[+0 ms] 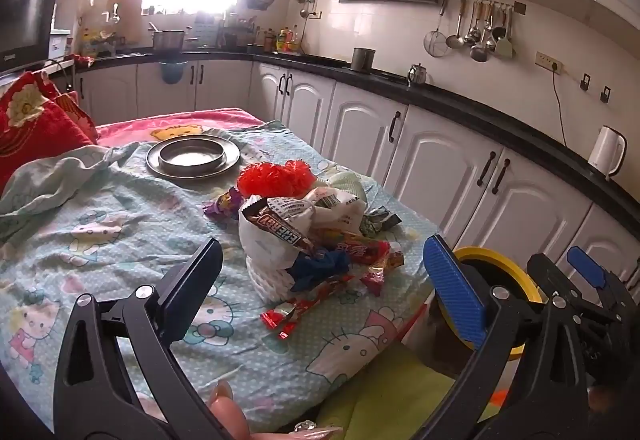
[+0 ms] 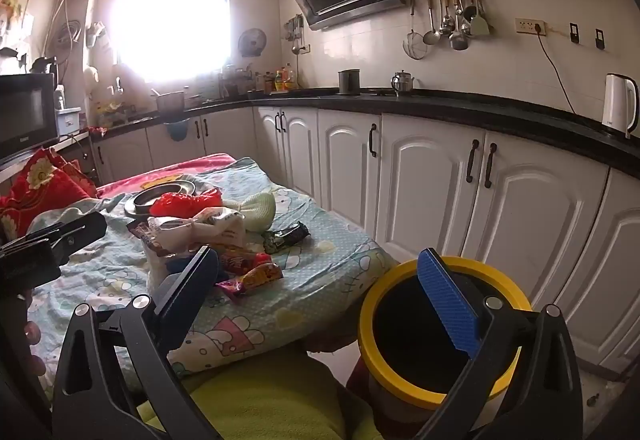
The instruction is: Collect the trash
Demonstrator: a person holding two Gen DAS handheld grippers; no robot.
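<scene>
Both tongs gape wide with nothing between their fingers. The left gripper (image 1: pixel 324 276) points at the wrapper pile (image 1: pixel 316 236), which lies just ahead of it on the cartoon-print sheet (image 1: pixel 100 232). The right gripper (image 2: pixel 320 288) hangs beside the pile, its blue finger over the yellow-rimmed bin (image 2: pixel 400 328) standing off the sheet's near corner. Beyond the pile sits a metal plate (image 1: pixel 192 155).

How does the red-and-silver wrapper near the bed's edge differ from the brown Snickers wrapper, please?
The red-and-silver wrapper lies flat on the sheet, apart from the pile; the Snickers wrapper is propped up against the white bag. The first is red with a shiny silver end; the second is brown with bold lettering. Both are long, narrow, crumpled snack wrappers, and neither claw holds either.
</scene>
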